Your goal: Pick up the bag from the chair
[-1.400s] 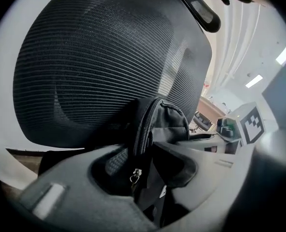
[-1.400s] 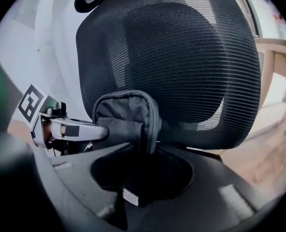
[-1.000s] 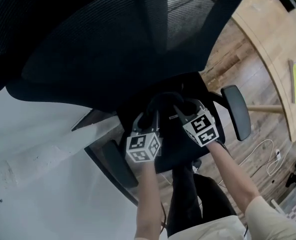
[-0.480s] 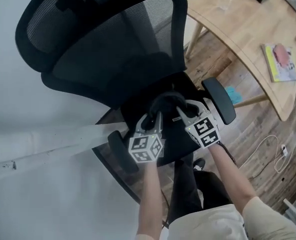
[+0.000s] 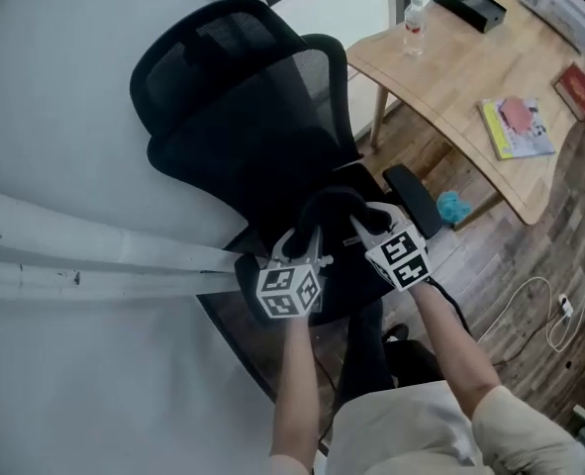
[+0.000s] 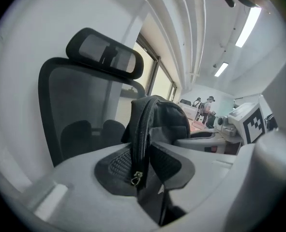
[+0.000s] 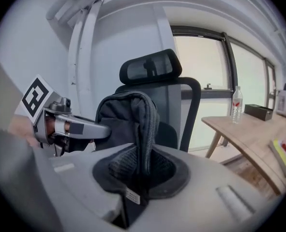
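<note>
A black bag (image 5: 334,234) hangs between both grippers in front of the black mesh office chair (image 5: 257,137), its top bulging upward. My left gripper (image 5: 294,247) is shut on the bag's zippered edge (image 6: 142,144), with the zip pull dangling between the jaws. At the other side, my right gripper (image 5: 369,228) is shut on the bag's zipper seam (image 7: 143,144). In the right gripper view the bag (image 7: 126,120) rises in front of the chair's backrest (image 7: 181,110) and headrest (image 7: 150,67). The bag's lower part is hidden below the grippers.
A wooden table (image 5: 490,77) stands at the right with a water bottle (image 5: 415,26), a black box (image 5: 475,3) and books (image 5: 515,127). A white wall with pipes (image 5: 64,255) runs along the left. Cables (image 5: 530,305) lie on the wood floor. The chair's armrest (image 5: 411,198) is close by my right gripper.
The chair has dropped away and shrunk in the head view, and more table and floor show. Both grippers have kept their hold on the bag.
</note>
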### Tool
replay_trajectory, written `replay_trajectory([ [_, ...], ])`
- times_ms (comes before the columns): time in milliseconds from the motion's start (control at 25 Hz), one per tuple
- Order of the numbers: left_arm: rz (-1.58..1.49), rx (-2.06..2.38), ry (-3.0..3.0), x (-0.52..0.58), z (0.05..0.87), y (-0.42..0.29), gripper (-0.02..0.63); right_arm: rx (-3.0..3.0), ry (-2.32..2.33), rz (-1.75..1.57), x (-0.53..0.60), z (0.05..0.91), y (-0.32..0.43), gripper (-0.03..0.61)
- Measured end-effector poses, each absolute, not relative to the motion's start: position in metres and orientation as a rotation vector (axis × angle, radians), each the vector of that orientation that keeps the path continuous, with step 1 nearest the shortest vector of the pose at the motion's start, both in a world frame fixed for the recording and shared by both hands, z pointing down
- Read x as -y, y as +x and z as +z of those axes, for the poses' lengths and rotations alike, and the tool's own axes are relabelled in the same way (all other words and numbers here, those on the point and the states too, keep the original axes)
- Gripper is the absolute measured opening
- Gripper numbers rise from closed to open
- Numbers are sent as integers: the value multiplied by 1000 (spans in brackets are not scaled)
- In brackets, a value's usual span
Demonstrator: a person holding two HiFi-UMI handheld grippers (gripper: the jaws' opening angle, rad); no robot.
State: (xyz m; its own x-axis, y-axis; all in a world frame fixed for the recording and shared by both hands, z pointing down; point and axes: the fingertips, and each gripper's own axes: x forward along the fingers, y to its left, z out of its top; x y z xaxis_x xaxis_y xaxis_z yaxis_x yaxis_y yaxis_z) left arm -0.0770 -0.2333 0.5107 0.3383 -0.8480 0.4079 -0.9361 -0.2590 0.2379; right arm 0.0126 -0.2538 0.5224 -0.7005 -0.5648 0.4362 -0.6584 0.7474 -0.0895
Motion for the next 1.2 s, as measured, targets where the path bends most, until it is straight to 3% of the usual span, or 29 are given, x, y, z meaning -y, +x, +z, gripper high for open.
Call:
replay_trajectory([
  [560, 225, 1515, 2384, 175, 367, -40, 91, 2638, 1059, 254, 189, 379, 53, 64],
  [1200, 197, 1279, 2615, 86, 269, -3, 87, 2576, 1386, 223, 75, 276, 93, 64],
])
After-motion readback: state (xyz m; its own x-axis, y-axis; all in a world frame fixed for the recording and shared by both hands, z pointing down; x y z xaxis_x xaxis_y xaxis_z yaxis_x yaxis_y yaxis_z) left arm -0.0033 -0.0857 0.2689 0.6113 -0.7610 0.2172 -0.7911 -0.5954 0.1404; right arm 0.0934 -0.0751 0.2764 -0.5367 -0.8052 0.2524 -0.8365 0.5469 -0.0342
